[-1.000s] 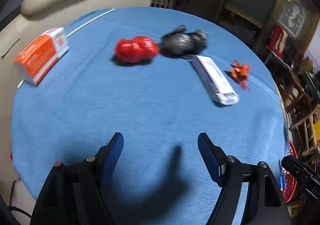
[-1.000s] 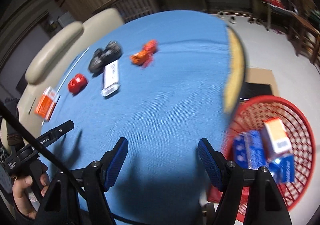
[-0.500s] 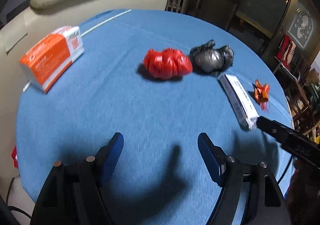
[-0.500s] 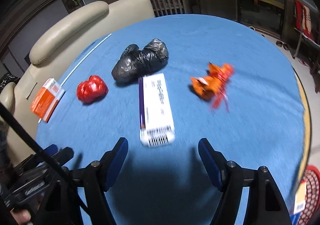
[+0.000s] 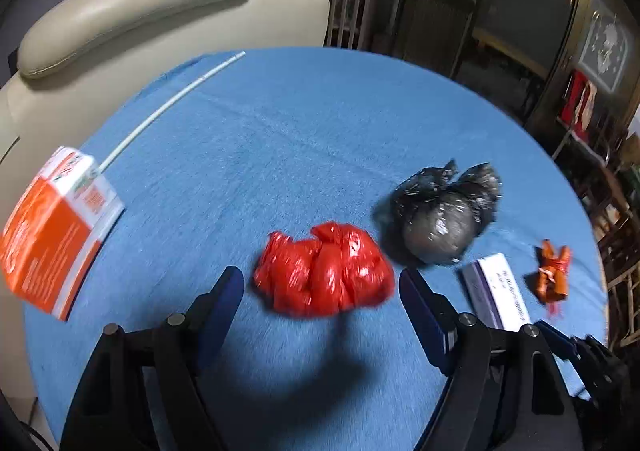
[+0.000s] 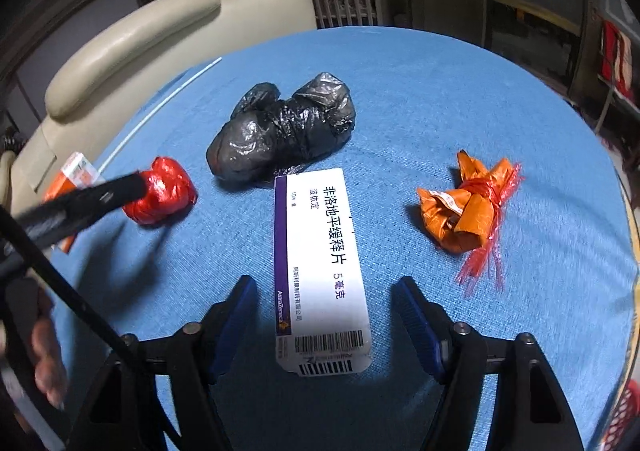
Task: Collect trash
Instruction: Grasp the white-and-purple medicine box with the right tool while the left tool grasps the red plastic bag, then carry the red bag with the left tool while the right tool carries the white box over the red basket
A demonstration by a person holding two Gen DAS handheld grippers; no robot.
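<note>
- Blue cloth covers the round table (image 5: 280, 139). In the left wrist view, my left gripper (image 5: 320, 287) stands with its jaws apart around the red bag (image 5: 324, 275); the pads do not press on it, and the jaws have just been opening a little more.
- In the same view the black bag (image 5: 444, 211) lies just right of the red one. The white medicine box (image 5: 496, 291) and the orange wrapper (image 5: 552, 275) are farther right, and the orange carton (image 5: 56, 227) sits at the left edge.
- In the right wrist view, my right gripper (image 6: 324, 311) has been closing, but the pads are not yet on the white medicine box (image 6: 320, 263), whose near end lies between them.
- There the black bag (image 6: 284, 127) is beyond the box and the orange wrapper (image 6: 468, 207) to the right.
</note>
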